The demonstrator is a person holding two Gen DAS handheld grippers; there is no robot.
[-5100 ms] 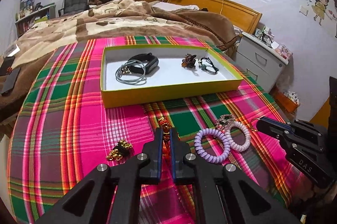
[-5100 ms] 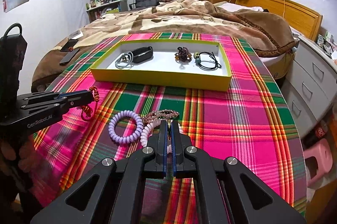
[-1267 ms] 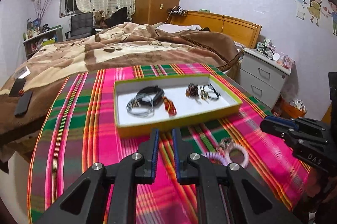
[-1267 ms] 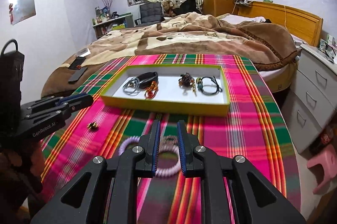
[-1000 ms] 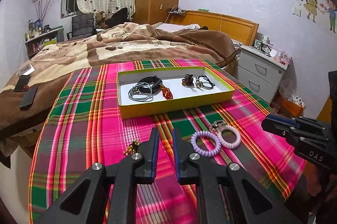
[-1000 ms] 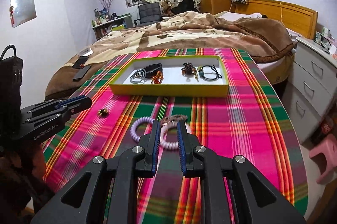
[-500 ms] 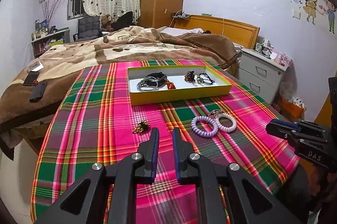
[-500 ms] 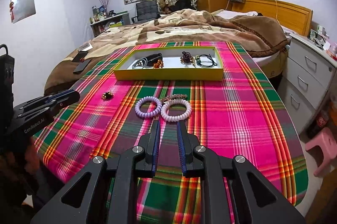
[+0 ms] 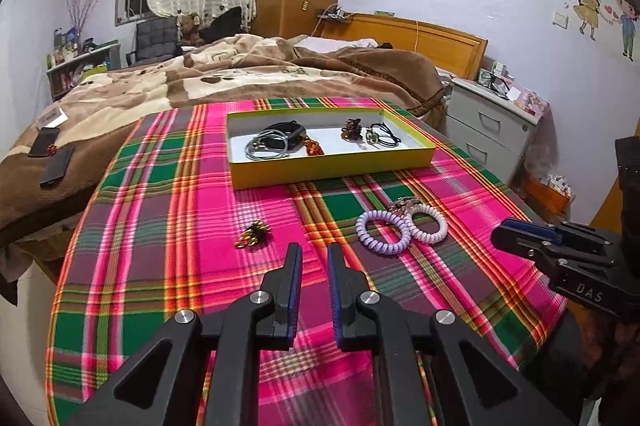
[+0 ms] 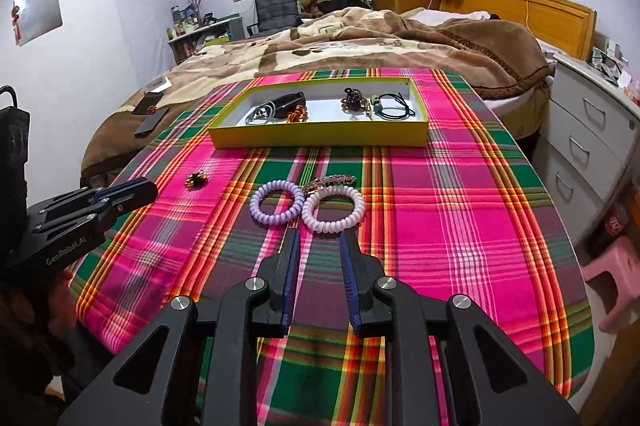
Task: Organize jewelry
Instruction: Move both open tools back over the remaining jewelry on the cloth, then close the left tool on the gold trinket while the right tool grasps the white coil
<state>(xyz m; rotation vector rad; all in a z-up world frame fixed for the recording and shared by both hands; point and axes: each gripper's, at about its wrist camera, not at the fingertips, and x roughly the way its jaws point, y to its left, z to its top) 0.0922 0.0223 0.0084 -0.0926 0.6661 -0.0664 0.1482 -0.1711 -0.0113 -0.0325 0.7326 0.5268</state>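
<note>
Taking the yellow tray point(image 10: 320, 136) as landmark, from the left: the left gripper point(image 9: 314, 254) hangs over the plaid cloth point(image 9: 168, 226) near-left of the tray, jaws slightly parted, nothing between them. A small gold trinket point(image 9: 253, 233) lies just ahead of it, in open cloth. Near side of the tray sit 2 coil hair ties, the purple coil tie point(image 10: 276, 202) touching the pale coil tie point(image 10: 333, 210), a beaded clip point(image 10: 330, 181) resting against both. The right gripper point(image 10: 319, 240) hovers right behind them, jaws released, empty. Inside the tray: cords, a black band, an orange knot, a dark charm. A white nightstand point(image 10: 592, 130) stands right of the tray.
</note>
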